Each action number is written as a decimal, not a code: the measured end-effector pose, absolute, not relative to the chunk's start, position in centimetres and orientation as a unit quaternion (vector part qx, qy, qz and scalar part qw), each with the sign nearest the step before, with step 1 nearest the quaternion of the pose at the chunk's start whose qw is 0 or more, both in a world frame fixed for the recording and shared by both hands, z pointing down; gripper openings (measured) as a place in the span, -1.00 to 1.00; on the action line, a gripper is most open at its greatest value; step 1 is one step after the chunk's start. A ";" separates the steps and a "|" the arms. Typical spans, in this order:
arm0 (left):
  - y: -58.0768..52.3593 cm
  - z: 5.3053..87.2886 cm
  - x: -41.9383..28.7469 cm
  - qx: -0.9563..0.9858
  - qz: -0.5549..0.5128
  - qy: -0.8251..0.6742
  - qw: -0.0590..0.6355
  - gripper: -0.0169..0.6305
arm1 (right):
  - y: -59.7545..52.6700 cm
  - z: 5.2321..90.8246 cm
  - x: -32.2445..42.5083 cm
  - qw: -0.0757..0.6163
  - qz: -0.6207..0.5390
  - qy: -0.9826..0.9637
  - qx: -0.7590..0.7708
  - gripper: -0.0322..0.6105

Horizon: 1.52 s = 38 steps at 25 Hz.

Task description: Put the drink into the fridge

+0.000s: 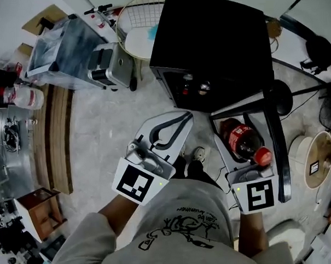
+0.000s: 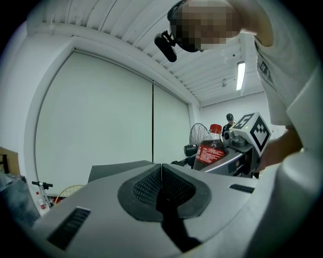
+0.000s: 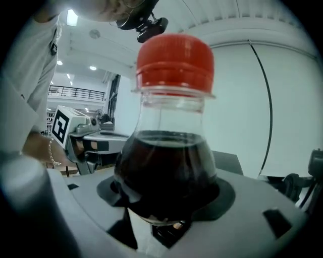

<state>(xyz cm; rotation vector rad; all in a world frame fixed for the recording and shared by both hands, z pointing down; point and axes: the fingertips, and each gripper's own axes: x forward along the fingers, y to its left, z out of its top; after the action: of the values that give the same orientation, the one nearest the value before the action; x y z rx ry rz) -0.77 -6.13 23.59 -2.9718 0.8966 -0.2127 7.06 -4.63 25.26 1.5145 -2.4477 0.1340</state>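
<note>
**Fridge**: a black cabinet on the grey floor. It is the largest object ahead of you, and its front opening faces you with small items dimly visible inside.

**Left gripper**: your left tool points towards the fridge front. Its jaws are pressed together along their length, with nothing between them.

**Right gripper**: your right tool is beside the left one and clamped around the drink, with its jaws held apart by the bottle's body.

**Drink**: a clear bottle of dark cola with a red label. It is outside the fridge, just in front of its right corner.

**Cap**: red, at the end nearest your hand.
</note>
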 end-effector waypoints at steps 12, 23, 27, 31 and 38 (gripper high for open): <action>-6.4 26.7 -0.5 -0.953 -0.082 0.290 0.004 -0.88 | -4.8 28.8 7.6 0.141 0.063 -0.837 0.524 0.07; -7.1 29.5 -0.6 -0.952 -0.087 0.292 0.004 -0.88 | -5.2 32.5 7.1 0.158 0.074 -0.837 0.519 0.07; -7.1 30.5 -0.5 -0.953 -0.089 0.291 0.003 -0.88 | -5.2 34.0 7.0 0.170 0.081 -0.836 0.515 0.07; -7.1 31.6 -0.4 -0.953 -0.092 0.288 0.001 -0.88 | -5.3 35.1 7.0 0.174 0.083 -0.835 0.515 0.07; -7.1 33.5 0.6 -0.956 -0.093 0.278 0.000 -0.88 | -5.8 37.2 7.5 0.181 0.091 -0.832 0.516 0.07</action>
<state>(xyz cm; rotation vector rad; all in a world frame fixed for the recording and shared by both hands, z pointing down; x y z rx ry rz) 0.61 -7.14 33.49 -3.0046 0.8728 -0.2926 7.52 -5.77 37.25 1.4567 -2.3503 0.2580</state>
